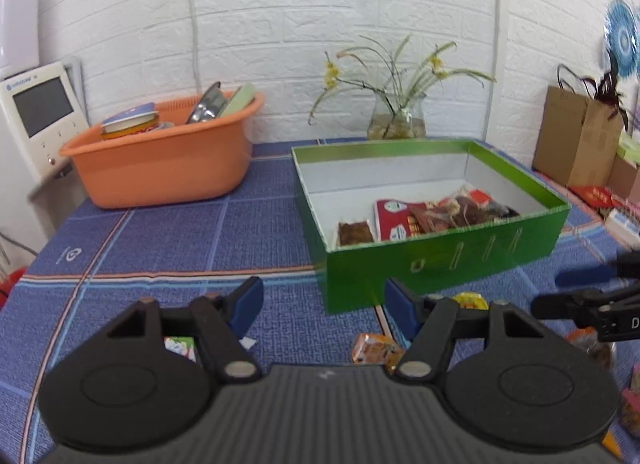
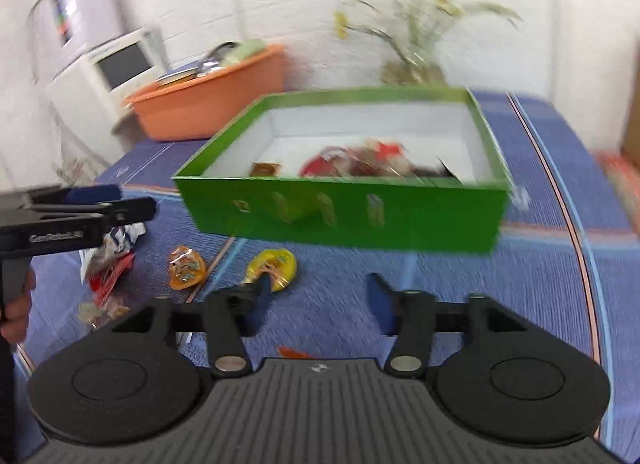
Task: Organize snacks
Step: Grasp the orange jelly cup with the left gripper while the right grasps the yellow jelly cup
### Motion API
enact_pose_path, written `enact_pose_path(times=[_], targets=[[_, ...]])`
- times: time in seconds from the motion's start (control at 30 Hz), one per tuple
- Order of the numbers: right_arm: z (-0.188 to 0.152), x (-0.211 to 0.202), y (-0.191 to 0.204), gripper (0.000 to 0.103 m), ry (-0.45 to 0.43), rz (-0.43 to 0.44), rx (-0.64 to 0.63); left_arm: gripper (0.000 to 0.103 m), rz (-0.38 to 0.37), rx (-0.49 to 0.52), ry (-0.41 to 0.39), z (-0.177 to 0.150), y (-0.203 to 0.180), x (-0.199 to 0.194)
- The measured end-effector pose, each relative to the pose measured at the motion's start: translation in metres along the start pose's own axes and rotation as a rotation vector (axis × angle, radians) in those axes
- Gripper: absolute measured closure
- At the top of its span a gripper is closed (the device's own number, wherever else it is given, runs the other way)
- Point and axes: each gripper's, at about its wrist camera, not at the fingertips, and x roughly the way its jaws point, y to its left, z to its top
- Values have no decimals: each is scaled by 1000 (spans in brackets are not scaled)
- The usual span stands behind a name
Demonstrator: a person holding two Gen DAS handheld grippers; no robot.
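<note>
- Left wrist view: my left gripper (image 1: 322, 300) hangs over the blue cloth (image 1: 160, 248) just short of the near corner of the green box (image 1: 440, 264). Its fingers stand apart with nothing between them.
- Inside the box, snack packets (image 1: 432, 216) lie bunched toward the near right side; the far half of the floor is bare.
- An orange packet (image 1: 376, 350) lies on the cloth just below and between the fingers, partly hidden by the right one. A yellow packet (image 1: 470, 300) peeks out beside the box wall.
- An orange basin (image 1: 160, 168) sits well to the left, apart from the box.
- Right wrist view: heavily blurred. My right gripper (image 2: 318, 298) is spread wide and empty, in front of the box's long green wall (image 2: 344, 216).
- The yellow packet (image 2: 274, 266) lies just beyond the left fingertip; the orange packet (image 2: 186, 266) is further left, and a loose heap of wrappers (image 2: 106, 264) sits under the left gripper (image 2: 92, 200), seen from the side.
- Risk: both grippers crowd the same patch of loose snacks, so I judge they could collide if each goes for the nearest packet.
- Risk: the packets look glossy and flat, so a closing pad may skid them along the cloth or under the box wall.
- Risk: a low carry could catch the box rim and shove the box.
</note>
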Motion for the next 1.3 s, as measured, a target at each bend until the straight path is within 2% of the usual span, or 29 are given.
enact_pose_path(times=[0.07, 0.17, 0.3, 0.37, 0.53, 0.6, 0.67, 0.7, 0.77, 0.8, 0.83, 1.03, 1.1, 1.3], targets=[[1, 12, 19, 0, -8, -27, -125, 36, -15, 34, 7, -7, -6, 3], [1, 34, 38, 0, 43, -43, -265, 34, -52, 71, 29, -17, -12, 10], [1, 48, 41, 0, 92, -15, -333, 35, -72, 94, 72, -24, -19, 22], [3, 59, 41, 3, 110, -22, -350, 35, -77, 70, 70, -26, -18, 26], [12, 69, 34, 16, 119, 16, -293, 34, -173, -6, 91, -30, -10, 33], [12, 70, 33, 34, 118, 32, -279, 34, -156, 5, 104, -31, -14, 39], [12, 71, 35, 37, 115, 39, -286, 37, -153, 24, 127, -34, -19, 44], [12, 71, 35, 40, 115, 38, -288, 44, -147, 39, 117, -35, -23, 44], [11, 71, 34, 44, 116, 47, -281, 46, -143, 42, 121, -34, -26, 45], [11, 70, 34, 44, 116, 50, -276, 58, -151, 30, 118, -34, -25, 45], [10, 69, 33, 44, 114, 49, -274, 64, -153, 19, 118, -34, -24, 44], [6, 57, 40, 48, 79, 28, -301, 65, -170, -50, 112, -34, -15, 43], [5, 49, 41, 48, 58, 32, -288, 65, -190, -70, 113, -33, -14, 41], [6, 16, 40, 48, -25, 67, -220, 65, -187, -93, 69, -30, -12, 18]])
